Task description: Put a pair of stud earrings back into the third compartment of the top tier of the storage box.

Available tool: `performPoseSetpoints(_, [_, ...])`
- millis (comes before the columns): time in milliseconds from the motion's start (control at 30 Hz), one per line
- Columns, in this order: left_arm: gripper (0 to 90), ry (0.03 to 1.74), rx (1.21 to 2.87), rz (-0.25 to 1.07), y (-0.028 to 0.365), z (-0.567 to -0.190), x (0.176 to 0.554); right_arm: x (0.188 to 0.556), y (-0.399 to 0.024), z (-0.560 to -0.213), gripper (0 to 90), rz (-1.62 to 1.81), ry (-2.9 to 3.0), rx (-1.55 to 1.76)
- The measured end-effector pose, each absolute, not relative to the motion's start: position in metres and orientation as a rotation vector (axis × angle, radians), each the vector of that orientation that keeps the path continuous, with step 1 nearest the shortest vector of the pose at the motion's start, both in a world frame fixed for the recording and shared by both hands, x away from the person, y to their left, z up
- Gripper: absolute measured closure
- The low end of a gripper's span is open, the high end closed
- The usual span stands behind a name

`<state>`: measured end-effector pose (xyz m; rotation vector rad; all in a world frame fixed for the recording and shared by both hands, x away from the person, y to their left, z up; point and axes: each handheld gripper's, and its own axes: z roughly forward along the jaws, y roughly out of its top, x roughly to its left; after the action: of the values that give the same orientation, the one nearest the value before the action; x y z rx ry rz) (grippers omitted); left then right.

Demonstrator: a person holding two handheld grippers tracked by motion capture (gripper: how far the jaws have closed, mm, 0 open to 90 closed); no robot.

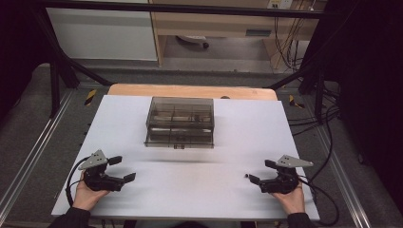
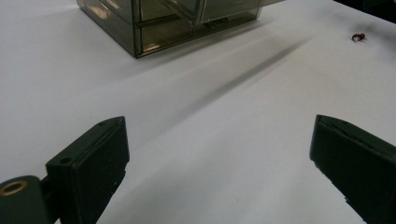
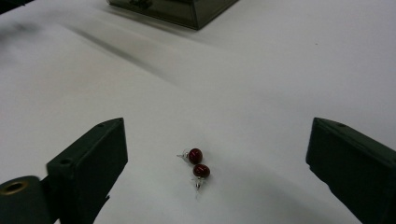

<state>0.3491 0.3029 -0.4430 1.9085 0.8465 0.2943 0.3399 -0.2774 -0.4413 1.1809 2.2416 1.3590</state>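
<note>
Right claw (image 3: 215,154) gapes wide over two small dark-red bead earrings (image 3: 198,164) on the white bench (image 3: 261,93) — not picked up yet.

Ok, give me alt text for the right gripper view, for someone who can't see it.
Two small dark red earrings lie on a white table between the wide-open black jaws of the right hand-held gripper, untouched. A smoky transparent box sits at the far top edge.

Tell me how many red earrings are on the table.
2. One red earring lies on the white table between the open right tongs; the second earring touches it, just nearer the camera. More could be hidden in the smoky box.
</note>
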Motion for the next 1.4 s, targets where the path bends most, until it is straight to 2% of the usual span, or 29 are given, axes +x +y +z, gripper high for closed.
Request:
performPoseSetpoints(33, [4.7,0.848,1.902,0.296,0.303,-0.443,0.349,0.340,-0.275,-0.441,12.6,1.343,2.264,1.187])
performPoseSetpoints(167, [4.8,0.854,1.901,0.295,0.304,-0.443,0.349,0.341,-0.270,-0.443,22.8,1.285,2.292,1.204])
performPoseSetpoints(467, [4.9,0.858,1.902,0.295,0.305,-0.443,0.349,0.342,-0.264,-0.449,40.6,1.195,2.352,1.228])
performPoseSetpoints(567, [4.9,0.859,1.904,0.295,0.304,-0.443,0.349,0.342,-0.262,-0.449,44.1,1.176,2.366,1.214])
performPoseSetpoints(600, [4.9,0.859,1.904,0.295,0.304,-0.444,0.349,0.341,-0.261,-0.449,48.7,1.174,2.379,1.210])
performPoseSetpoints(700, [5.0,0.857,1.905,0.295,0.304,-0.444,0.349,0.341,-0.261,-0.449,54.4,1.161,2.385,1.205])
performPoseSetpoints(1000, [5.2,0.861,1.909,0.295,0.304,-0.444,0.349,0.342,-0.259,-0.451,65.1,1.142,2.405,1.184])
performPoseSetpoints(1400, [5.3,0.864,1.909,0.296,0.304,-0.444,0.349,0.343,-0.258,-0.452,72.6,1.126,2.414,1.184])
